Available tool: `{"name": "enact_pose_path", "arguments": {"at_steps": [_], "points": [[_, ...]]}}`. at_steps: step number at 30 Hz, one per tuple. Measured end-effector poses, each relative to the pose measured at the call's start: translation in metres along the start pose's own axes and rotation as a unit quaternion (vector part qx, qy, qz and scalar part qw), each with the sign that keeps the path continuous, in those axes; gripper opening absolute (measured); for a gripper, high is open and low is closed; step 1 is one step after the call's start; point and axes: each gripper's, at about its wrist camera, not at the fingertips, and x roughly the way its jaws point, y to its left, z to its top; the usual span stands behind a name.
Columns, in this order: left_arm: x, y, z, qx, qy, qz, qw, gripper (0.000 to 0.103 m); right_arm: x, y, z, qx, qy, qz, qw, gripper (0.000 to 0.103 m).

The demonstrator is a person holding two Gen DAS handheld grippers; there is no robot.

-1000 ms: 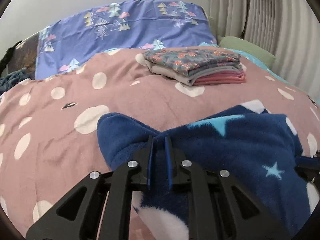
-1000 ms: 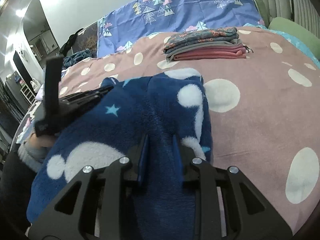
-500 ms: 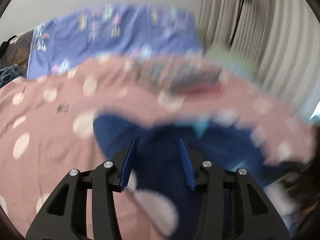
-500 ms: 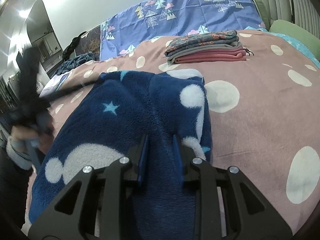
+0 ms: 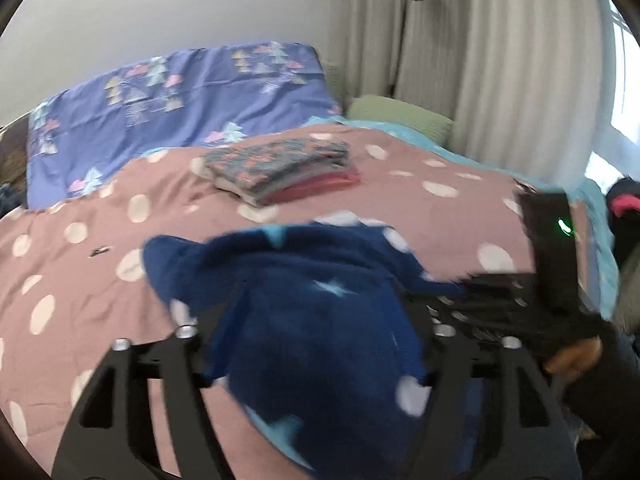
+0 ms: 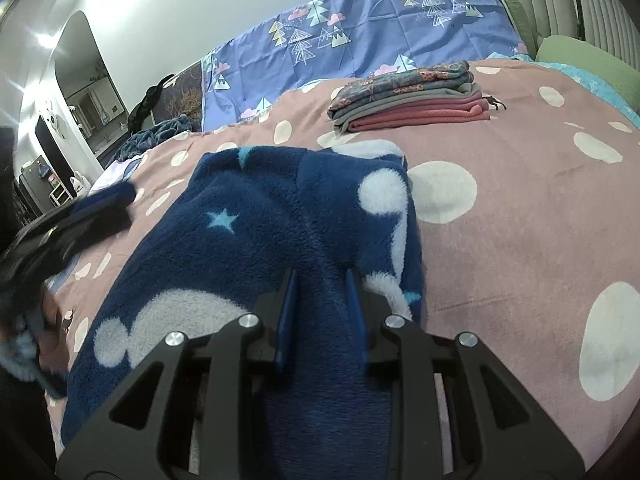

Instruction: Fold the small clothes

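The right gripper (image 6: 320, 312) pinched a fold of the navy fleece garment (image 6: 256, 240) on the dotted pink bedspread (image 6: 520, 220); the left gripper (image 5: 312, 344) had just been opening — fleece loose between its jaws. Beyond lay a folded stack (image 6: 412, 96) — then a purple pillow (image 6: 360, 40).

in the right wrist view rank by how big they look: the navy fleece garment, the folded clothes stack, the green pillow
1. navy fleece garment, largest by far, though it lies nearest the camera.
2. folded clothes stack.
3. green pillow, smallest as seen; the frame edge cuts it off, so its true size is unsure.
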Motion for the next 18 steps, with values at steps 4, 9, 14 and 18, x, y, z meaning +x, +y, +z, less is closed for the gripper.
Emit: {"name": "enact_pose_path", "arguments": {"at_steps": [4, 9, 14, 18], "points": [[0.029, -0.001, -0.026, -0.013, 0.033, 0.052, 0.9980, 0.088, 0.000, -0.002, -0.001, 0.004, -0.004, 0.001, 1.000, 0.026], [0.029, 0.014, -0.035, -0.064, 0.010, 0.031, 0.9974, 0.095, -0.001, 0.003, -0.002, -0.004, -0.009, -0.009, 1.000, 0.026], [0.037, 0.026, -0.039, -0.132, 0.014, 0.040, 0.9904, 0.102, -0.001, 0.002, -0.004, 0.000, -0.011, -0.010, 1.000, 0.026], [0.035, 0.022, -0.044, -0.129, 0.006, 0.044, 0.9907, 0.102, -0.001, 0.002, -0.005, -0.005, -0.013, -0.014, 1.000, 0.026]]}}
